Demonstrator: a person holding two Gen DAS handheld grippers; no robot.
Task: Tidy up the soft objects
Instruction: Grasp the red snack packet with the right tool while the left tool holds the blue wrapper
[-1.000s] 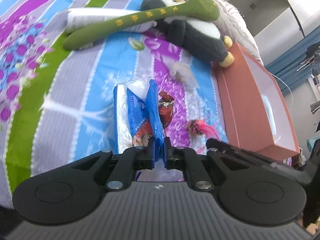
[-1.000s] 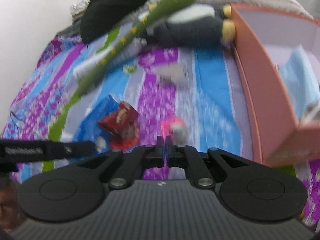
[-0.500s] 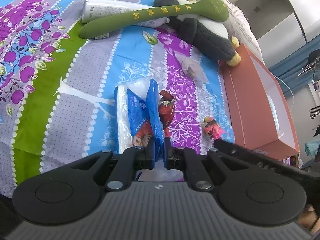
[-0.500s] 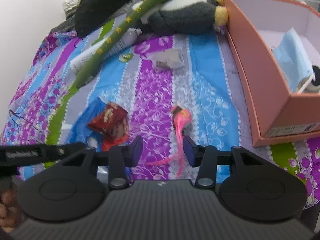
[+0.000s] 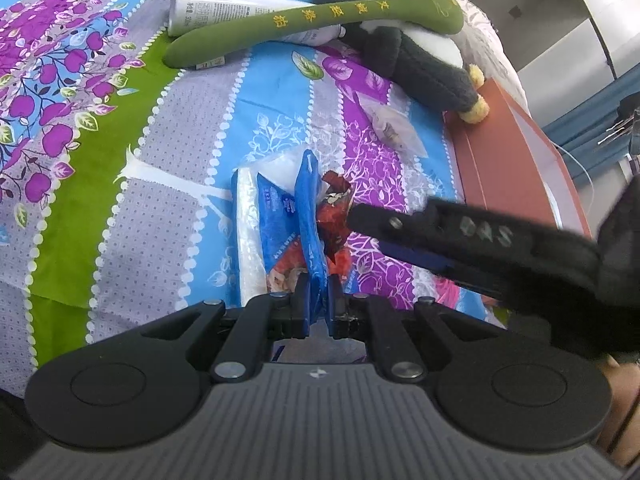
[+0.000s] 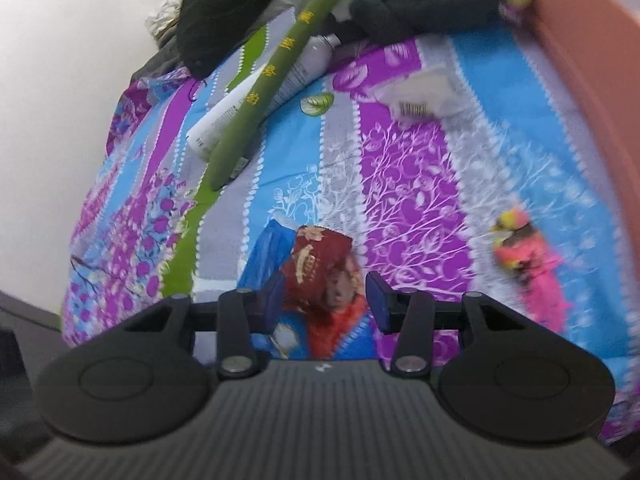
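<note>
Your left gripper (image 5: 318,308) pinches the blue packet (image 5: 308,216); your right gripper (image 6: 326,300) has just been opening.

Its spread jaws straddle the red wrapper (image 6: 320,264) at the frame's lower centre without pressing it. Close carelessly and you may grab the blue packet beneath as well, so the 2 grippers pull against each other. The pink toy (image 6: 528,256) lies at the right, near the orange box (image 6: 592,80).
</note>
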